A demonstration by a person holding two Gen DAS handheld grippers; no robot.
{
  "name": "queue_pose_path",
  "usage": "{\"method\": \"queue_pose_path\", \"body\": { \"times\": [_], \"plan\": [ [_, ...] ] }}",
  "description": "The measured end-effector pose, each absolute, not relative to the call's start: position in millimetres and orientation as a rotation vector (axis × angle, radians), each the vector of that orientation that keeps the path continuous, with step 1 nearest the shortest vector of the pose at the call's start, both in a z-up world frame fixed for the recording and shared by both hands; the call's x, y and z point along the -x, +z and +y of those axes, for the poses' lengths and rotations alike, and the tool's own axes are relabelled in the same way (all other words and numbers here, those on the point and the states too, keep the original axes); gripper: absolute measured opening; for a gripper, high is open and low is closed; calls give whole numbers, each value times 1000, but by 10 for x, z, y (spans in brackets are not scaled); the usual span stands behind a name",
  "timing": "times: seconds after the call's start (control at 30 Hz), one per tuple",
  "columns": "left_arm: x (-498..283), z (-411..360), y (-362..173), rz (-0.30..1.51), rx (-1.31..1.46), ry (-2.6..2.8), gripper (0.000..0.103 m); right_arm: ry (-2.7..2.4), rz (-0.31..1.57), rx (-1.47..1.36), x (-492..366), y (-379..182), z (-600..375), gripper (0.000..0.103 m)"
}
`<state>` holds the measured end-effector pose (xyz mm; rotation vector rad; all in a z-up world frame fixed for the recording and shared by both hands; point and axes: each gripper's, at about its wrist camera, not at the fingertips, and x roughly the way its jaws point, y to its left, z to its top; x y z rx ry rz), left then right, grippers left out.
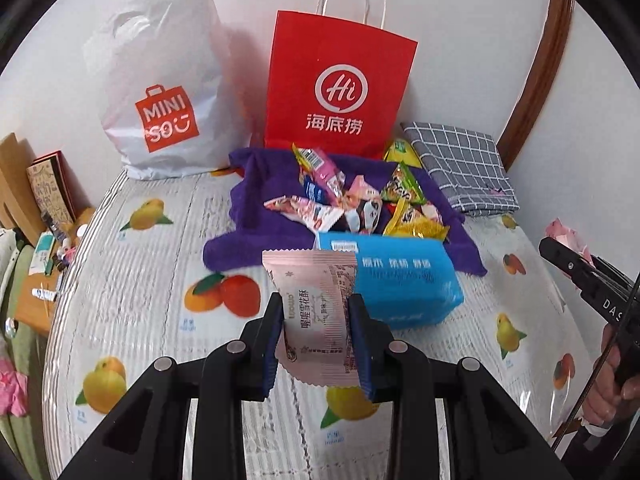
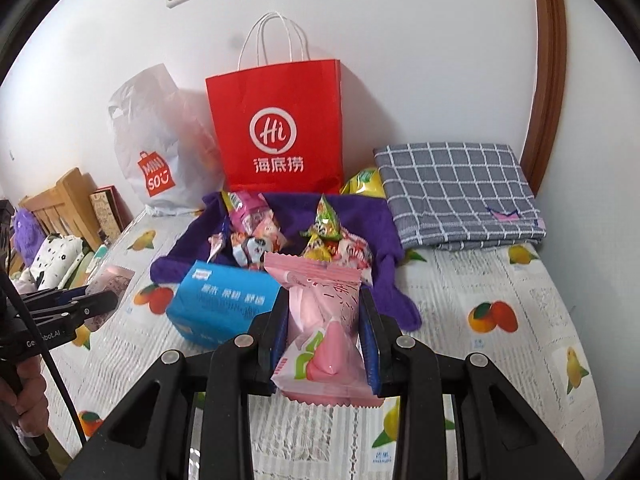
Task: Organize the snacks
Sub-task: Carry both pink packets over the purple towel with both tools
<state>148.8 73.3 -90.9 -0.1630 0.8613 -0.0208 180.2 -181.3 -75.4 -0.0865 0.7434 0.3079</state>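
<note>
My left gripper [image 1: 314,322] is shut on a pale pink snowflake-crisp packet [image 1: 318,312], held upright above the fruit-print tablecloth [image 1: 140,304]. My right gripper [image 2: 324,322] is shut on a bright pink candy packet [image 2: 324,336] with a green-and-white mark. Behind both lies a pile of mixed snack packets [image 1: 352,200] [image 2: 296,236] on a purple towel [image 1: 248,208] [image 2: 372,220]. A blue tissue pack [image 1: 404,280] [image 2: 224,304] sits at the towel's near edge. Each gripper shows in the other's view: the right [image 1: 576,272], the left [image 2: 80,304].
A red paper bag [image 1: 340,84] [image 2: 280,124] and a white plastic shopping bag [image 1: 164,92] [image 2: 160,152] stand against the wall. A folded grey checked cloth [image 1: 460,164] [image 2: 456,196] lies at the right. Books and clutter [image 1: 48,200] crowd the left edge.
</note>
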Motion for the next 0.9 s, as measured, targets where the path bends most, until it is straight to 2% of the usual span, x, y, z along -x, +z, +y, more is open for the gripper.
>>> {"method": "queue_pose_path", "body": {
  "times": [0.9],
  "plan": [
    [-2213, 785, -736, 850, 116, -63, 30, 338, 729, 30, -2410, -545, -1443, 31]
  ]
}}
